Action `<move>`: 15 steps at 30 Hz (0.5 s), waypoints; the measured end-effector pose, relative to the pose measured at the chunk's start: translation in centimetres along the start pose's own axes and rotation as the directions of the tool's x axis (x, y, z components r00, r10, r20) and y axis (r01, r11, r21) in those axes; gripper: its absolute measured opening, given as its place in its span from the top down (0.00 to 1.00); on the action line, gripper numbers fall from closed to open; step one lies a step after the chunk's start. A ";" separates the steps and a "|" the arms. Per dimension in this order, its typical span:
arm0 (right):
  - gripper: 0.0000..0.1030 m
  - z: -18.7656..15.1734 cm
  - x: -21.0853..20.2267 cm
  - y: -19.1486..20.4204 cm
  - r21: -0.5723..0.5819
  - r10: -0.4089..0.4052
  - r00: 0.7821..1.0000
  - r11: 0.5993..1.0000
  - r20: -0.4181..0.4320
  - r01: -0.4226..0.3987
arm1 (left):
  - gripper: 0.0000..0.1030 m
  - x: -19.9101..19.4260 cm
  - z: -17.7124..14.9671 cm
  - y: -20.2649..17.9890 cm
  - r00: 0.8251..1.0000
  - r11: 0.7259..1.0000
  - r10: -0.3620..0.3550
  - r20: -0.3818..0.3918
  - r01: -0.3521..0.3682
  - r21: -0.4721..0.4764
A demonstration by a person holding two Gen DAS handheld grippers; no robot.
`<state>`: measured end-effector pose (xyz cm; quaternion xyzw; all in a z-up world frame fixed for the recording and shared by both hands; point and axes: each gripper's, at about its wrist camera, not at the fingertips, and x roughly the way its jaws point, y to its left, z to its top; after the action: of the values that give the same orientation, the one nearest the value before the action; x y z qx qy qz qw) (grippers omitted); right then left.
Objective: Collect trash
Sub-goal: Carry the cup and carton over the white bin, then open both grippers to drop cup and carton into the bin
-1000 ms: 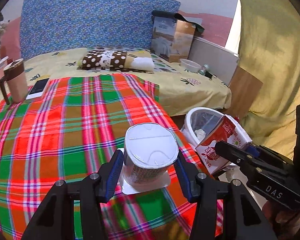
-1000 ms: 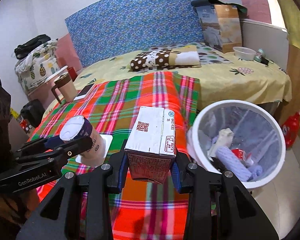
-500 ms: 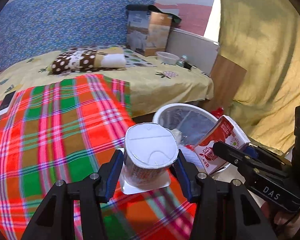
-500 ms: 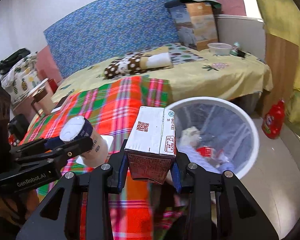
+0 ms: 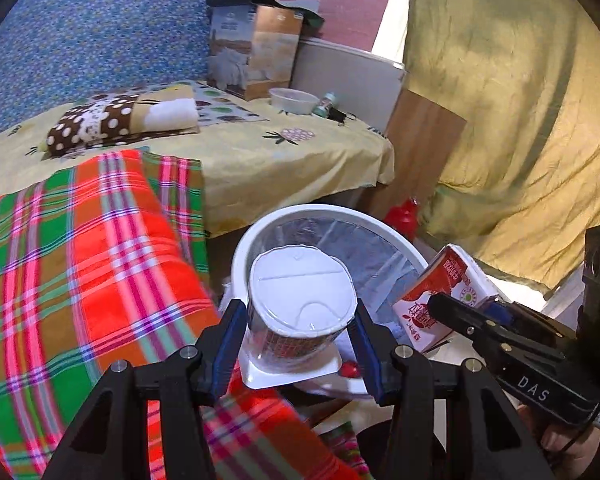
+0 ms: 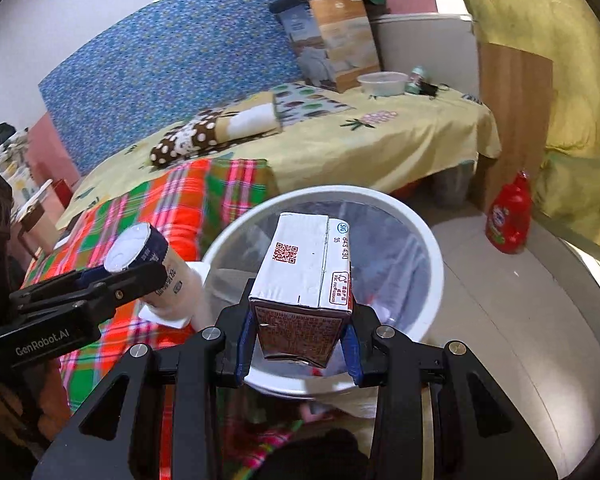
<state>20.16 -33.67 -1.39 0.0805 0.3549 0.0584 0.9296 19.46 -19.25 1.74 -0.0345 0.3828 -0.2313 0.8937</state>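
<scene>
Now both grippers carry trash to the bin [image 6: 432, 264], which stands on the floor just right of the bed. The left gripper [image 5: 296, 344] has its jaws closed on a cup [image 5: 300, 312], pads pressed to its sides below the rim; the cup sits upright with its white lid flat, which would keep any dregs from spilling, and a white tab juts out at its base. It hangs over the near-left edge of the bin, partly above the plaid blanket [image 5: 80, 260], so it likely needs to travel a little further right before letting go. The right gripper [image 6: 296, 340] has its jaws closed on a carton [image 6: 304, 276], gripped low at its near end so that the long body points forward over the bin's open mouth; this one looks placed for a straight drop. The bin is white with a clear liner, and some scraps lie inside, though the carton hides most of them. The bed carries a yellow sheet [image 6: 380, 140] with the blanket folded across its near part, a spotted pillow [image 6: 216, 132] further back, and a box [image 6: 332, 44], a bowl [image 6: 382, 82] and a small bottle at the far right corner. A blue patterned headboard [image 6: 172, 68] lines the far wall, a red bottle [image 6: 508, 216] stands on the grey floor to the right, and a yellow curtain [image 5: 520, 100] hangs beyond it
</scene>
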 end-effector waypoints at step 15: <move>0.62 0.1 2.9 -1.9 0.004 -0.044 0.995 0.999 -0.090 0.044 | 0.49 5.9 1.2 -1.2 0.996 0.999 -0.032 -0.078 0.034 0.029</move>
<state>22.50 -35.08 -3.57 0.0728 0.3982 0.0403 0.9135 23.40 -23.03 -1.09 -0.0182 0.4128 -0.2532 0.8747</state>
